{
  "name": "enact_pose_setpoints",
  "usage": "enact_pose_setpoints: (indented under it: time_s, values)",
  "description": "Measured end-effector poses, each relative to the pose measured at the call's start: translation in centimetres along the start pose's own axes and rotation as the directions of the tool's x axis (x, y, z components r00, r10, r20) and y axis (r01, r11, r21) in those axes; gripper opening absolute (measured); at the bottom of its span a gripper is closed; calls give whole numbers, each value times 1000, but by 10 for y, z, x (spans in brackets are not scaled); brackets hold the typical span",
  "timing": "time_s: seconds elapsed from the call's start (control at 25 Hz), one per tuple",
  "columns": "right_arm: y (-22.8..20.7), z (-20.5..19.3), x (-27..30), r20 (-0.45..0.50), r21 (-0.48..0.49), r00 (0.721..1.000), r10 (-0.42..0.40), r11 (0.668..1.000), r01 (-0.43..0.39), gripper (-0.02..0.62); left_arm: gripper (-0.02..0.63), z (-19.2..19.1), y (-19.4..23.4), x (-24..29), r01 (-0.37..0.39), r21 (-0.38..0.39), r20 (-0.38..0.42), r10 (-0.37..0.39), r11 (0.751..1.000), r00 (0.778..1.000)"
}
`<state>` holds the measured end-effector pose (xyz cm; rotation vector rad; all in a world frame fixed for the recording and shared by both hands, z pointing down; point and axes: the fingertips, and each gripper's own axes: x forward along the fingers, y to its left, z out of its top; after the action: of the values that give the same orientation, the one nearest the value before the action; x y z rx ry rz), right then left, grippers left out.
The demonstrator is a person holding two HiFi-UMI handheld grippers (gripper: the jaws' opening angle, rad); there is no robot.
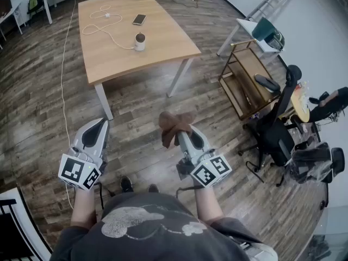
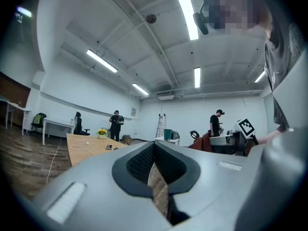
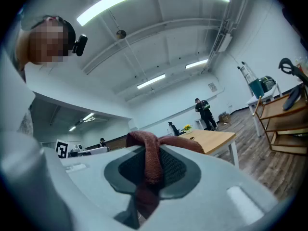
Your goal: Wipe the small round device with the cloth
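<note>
Well short of the desk [image 1: 168, 37], your right claw [image 1: 180, 131] clamps the brown cloth [image 1: 173, 125], ready for the small round device [image 1: 140, 41]; your left claw [image 1: 101, 125] is clenched, empty.

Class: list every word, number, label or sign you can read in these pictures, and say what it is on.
No readable words or numbers anywhere.
Marker cubes on left gripper and right gripper: black-and-white square patterns, no letters.
Wall sign: too small to read.
Shirt print: pale graphic, no letters legible.
Cloth: no label showing.
</note>
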<state>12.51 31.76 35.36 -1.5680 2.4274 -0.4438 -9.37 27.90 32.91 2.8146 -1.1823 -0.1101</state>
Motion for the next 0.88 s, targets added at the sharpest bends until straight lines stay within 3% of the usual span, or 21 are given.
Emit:
enact_pose_setpoints:
  time_s: [0.56, 0.88]
  values:
    - [11, -12, 25, -3, -35, 1000, -26, 999, 26, 51, 18, -10, 22, -2, 24, 13, -13, -24, 1000, 1000]
    - [15, -12, 45, 66, 16, 996, -60, 998, 59, 52, 18, -19, 51, -7, 48, -7, -39, -48, 999, 998]
